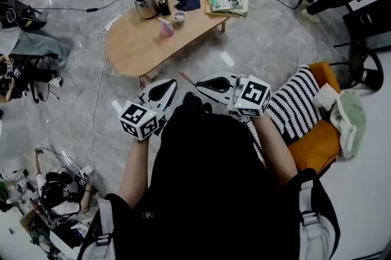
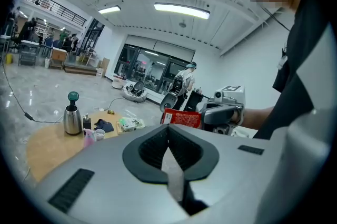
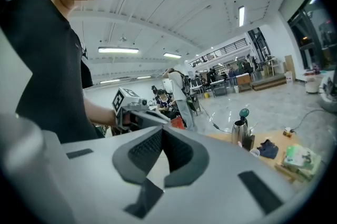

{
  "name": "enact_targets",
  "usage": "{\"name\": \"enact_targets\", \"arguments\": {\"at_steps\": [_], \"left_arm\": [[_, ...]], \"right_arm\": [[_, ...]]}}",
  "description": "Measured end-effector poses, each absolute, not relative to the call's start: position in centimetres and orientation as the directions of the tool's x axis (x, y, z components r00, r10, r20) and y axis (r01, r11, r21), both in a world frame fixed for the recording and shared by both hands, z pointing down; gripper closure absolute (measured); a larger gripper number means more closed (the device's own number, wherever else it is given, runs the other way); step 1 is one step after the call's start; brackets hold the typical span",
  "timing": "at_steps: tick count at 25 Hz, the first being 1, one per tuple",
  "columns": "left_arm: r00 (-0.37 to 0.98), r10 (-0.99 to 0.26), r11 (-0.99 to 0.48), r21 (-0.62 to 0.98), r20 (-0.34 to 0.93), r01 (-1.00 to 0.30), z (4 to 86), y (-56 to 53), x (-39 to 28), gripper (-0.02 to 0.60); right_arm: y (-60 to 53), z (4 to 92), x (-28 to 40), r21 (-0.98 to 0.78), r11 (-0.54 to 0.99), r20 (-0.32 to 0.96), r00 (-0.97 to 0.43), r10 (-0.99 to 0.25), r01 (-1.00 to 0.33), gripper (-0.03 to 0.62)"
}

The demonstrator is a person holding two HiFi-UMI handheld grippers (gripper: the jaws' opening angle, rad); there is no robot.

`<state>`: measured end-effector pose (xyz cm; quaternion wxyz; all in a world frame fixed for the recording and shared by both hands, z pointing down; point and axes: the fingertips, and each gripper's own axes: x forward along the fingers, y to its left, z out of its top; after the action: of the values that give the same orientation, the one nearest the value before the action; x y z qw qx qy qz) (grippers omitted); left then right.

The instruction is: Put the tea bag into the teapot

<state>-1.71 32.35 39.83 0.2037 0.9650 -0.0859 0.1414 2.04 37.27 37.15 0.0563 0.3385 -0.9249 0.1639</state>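
Observation:
The steel teapot [image 1: 145, 3] with a teal knob stands at the far end of the low wooden table [image 1: 137, 48], well beyond both grippers. It also shows in the left gripper view [image 2: 72, 118] and the right gripper view [image 3: 239, 131]. I hold both grippers close to my body, tips facing each other. The right gripper [image 1: 198, 82] [image 3: 162, 130] is shut, with a red tea bag packet [image 1: 186, 78] [image 2: 181, 118] sticking out at its tip. The left gripper [image 1: 171, 84] [image 2: 168, 125] is shut, with nothing visible in it.
On the table near the teapot are a pink object [image 1: 165, 30], a small cup [image 1: 179, 16], a dark cloth [image 1: 188, 1] and a stack of books [image 1: 227, 2]. An orange seat with a striped cushion [image 1: 302, 107] is at my right. Cables run over the floor.

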Motion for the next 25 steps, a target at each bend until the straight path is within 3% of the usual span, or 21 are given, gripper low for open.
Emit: {"name": "enact_targets", "arguments": {"at_steps": [16, 25], "left_arm": [[0.950, -0.134, -0.884, 0.400, 0.283, -0.244, 40.1, 18.9, -0.1, 0.572], [0.951, -0.084, -0.898, 0.391, 0.299, -0.202, 40.5, 11.5, 0.4, 0.572]], "right_arm": [[25.6, 37.0, 2.3, -0.274, 0.747, 0.259, -0.794, -0.550, -0.606, 0.588], [18.2, 37.6, 2.8, -0.274, 0.715, 0.253, -0.766, -0.591, -0.643, 0.588]]}}
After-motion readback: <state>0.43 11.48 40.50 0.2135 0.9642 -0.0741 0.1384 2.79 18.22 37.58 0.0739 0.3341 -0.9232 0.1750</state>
